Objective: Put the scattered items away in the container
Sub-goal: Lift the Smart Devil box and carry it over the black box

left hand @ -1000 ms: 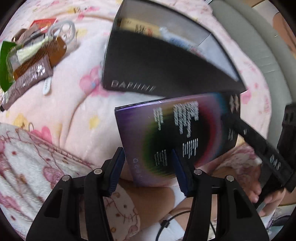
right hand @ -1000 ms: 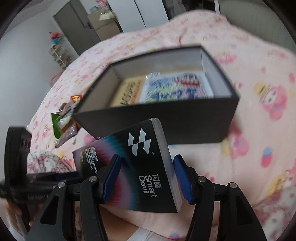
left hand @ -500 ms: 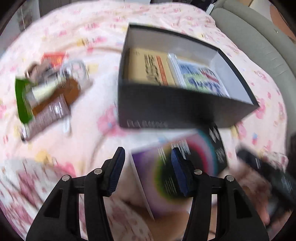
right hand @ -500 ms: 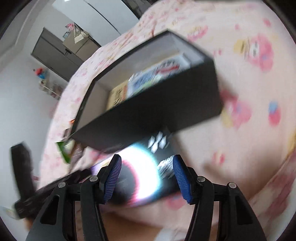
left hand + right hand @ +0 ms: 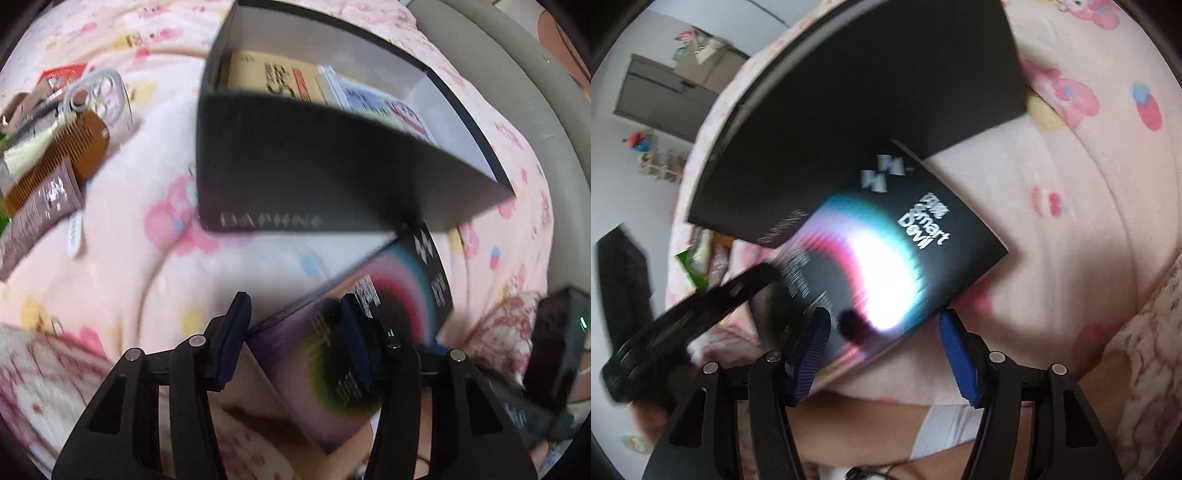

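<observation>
Plainly the flat box (image 5: pixel 923 236) was the thing in hand: it lay tilted on the pink blanket (image 5: pixel 147 277), its far corner tucked against the near wall of the black container (image 5: pixel 314 177) and not yet inside it. The right claw (image 5: pixel 882 339) stood over the box's near edge with its jaws fairly wide. They had just been opening, the box was between them, and the pads did not appear to press on it, so I judged it let go or nearly so. The left claw (image 5: pixel 295 332) hovered at the box's left near corner with a narrower gap and held nothing, one finger in front of the printed face. The box looked like thin, stiff card with a glossy skin, so it was probably light, unlikely to bend, and apt to slide between smooth pads. A grip across its thin side, at the middle of a long edge, seemed safest. A corner hold would likely let it swing, and the soft blanket should give enough for a finger to get under it. It would then have to be lifted over the container's near wall and laid flat on the packets (image 5: pixel 273 77) already inside. Well to the far left, a comb (image 5: pixel 74 147), a brown tube (image 5: pixel 40 206) and other small things lay waiting.
</observation>
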`<state>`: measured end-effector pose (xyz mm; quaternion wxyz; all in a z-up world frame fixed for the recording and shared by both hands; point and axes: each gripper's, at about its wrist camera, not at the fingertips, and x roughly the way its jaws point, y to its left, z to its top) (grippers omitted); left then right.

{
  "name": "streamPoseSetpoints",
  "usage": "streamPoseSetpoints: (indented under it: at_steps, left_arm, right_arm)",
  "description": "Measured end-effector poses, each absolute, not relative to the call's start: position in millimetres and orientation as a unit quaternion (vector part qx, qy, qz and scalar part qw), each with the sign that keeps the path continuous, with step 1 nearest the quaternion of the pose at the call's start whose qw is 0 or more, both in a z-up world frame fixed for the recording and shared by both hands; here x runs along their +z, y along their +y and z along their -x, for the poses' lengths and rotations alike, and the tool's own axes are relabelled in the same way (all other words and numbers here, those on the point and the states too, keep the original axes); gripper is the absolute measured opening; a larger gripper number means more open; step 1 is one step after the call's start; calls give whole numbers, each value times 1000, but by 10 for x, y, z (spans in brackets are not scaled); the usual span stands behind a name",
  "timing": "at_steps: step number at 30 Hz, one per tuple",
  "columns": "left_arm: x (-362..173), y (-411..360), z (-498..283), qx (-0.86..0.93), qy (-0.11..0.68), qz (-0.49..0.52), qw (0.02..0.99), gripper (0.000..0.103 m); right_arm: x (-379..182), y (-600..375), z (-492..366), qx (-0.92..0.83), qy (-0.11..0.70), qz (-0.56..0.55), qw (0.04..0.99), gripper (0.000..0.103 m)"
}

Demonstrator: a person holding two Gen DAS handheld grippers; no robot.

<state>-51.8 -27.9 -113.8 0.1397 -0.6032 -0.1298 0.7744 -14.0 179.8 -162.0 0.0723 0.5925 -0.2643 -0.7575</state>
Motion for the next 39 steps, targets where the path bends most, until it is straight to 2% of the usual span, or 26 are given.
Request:
streamPoseSetpoints:
  at_steps: [8,13,16,19,25,30,36,39]
  left_arm:
    - [-1149,-18,178,736,-104,639,199,52]
    - [-1068,-38,268,759,-122,610,194,50]
    - [-1110,-61,241,742,-147,618,215,49]
    - [-1036,-103,157,739,-161,614,225,49]
    - [-919,-227,174,768,-147,596,184,49]
    - [-986,-238,131,762,-146,605,179,49]
    - [-1081,-32,188,761,-145,606,184,52]
    - [-1116,-14,184,756,-154,604,199,49]
  right_arm:
    - [-1460,1814,211,-783,-260,-562,62,59]
    - [-1545,1787,288,-782,-242,-568,80,59]
    - [-1605,1806,239,-774,-233,-580,97,54]
    - [-1425,1780,241,-800,-209,-552,111,54]
    - [-1329,1688,318,-811,-206,-528,148,54]
    - [-1547,1391,290,-811,-122,-561,118,55]
    - [-1497,1448,320,-828,-139,-538,73,56]
    - [-1688,1550,360,-798,-181,-564,114,56]
